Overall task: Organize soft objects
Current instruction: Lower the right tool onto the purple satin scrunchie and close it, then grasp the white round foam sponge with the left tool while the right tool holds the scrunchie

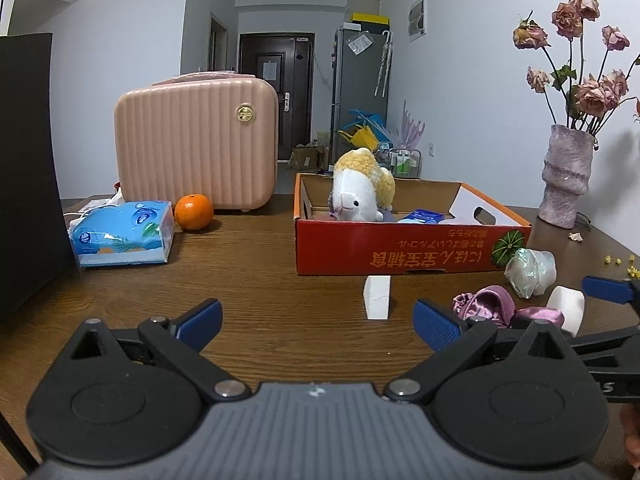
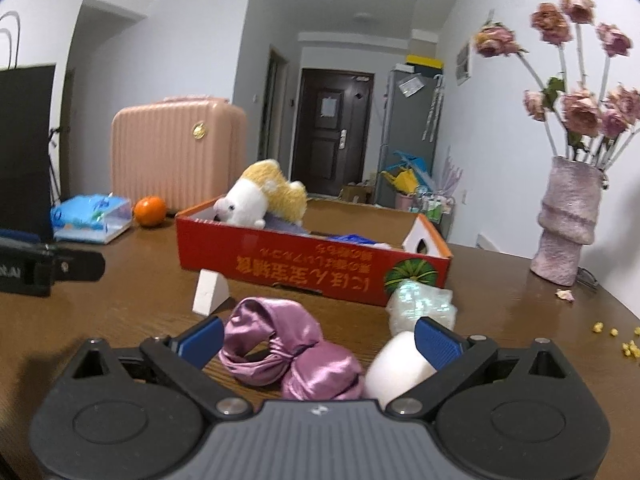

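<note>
Purple satin cloth (image 2: pixel 280 344) between spread fingers (image 2: pixel 434 342); bare table (image 2: pixel 132 312) leftward.

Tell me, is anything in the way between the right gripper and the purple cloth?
No. The purple cloth already lies between the open fingers of the right gripper, with nothing in front of it. A white foam piece sits beside the cloth, against the right finger, so it may get caught too.

The wooden table (image 1: pixel 280 248) is viewed low from both wrists, each faced toward the red box (image 1: pixel 400 248) and hallway door (image 2: pixel 332 128), which are shared.
</note>
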The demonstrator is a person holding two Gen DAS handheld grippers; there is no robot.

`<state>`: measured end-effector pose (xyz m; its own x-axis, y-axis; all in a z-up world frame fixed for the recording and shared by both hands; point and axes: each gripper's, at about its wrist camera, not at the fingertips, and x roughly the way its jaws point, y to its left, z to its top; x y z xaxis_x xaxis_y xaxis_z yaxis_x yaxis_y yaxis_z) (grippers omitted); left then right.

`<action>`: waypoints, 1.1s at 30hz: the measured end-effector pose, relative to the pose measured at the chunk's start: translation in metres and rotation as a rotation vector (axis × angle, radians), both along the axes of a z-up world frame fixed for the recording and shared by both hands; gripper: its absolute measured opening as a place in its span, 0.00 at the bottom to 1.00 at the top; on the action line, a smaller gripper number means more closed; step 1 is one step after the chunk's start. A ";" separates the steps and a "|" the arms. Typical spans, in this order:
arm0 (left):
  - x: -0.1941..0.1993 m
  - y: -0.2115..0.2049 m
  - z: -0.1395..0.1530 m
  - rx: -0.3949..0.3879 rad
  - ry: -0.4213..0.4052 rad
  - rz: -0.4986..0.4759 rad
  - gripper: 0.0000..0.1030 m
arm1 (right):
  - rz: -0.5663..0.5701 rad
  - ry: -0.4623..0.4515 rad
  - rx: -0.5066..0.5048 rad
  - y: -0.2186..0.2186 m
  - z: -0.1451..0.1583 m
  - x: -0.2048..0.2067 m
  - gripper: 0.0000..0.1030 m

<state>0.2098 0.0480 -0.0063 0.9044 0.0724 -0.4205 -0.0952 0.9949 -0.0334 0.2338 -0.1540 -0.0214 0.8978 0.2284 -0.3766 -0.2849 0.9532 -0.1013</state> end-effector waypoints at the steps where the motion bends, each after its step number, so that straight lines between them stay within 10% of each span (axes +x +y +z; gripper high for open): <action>1: 0.000 0.001 0.000 -0.001 0.000 0.002 1.00 | 0.006 0.005 -0.008 0.003 -0.001 0.002 0.92; 19: 0.006 0.016 -0.004 -0.008 0.036 0.009 1.00 | 0.007 0.201 -0.076 0.037 -0.026 0.064 0.77; 27: 0.006 0.016 -0.004 -0.011 0.038 0.009 1.00 | 0.033 0.211 -0.127 0.049 -0.030 0.068 0.38; 33: 0.006 0.016 -0.004 -0.010 0.038 0.009 1.00 | 0.056 0.202 -0.140 0.051 -0.031 0.066 0.30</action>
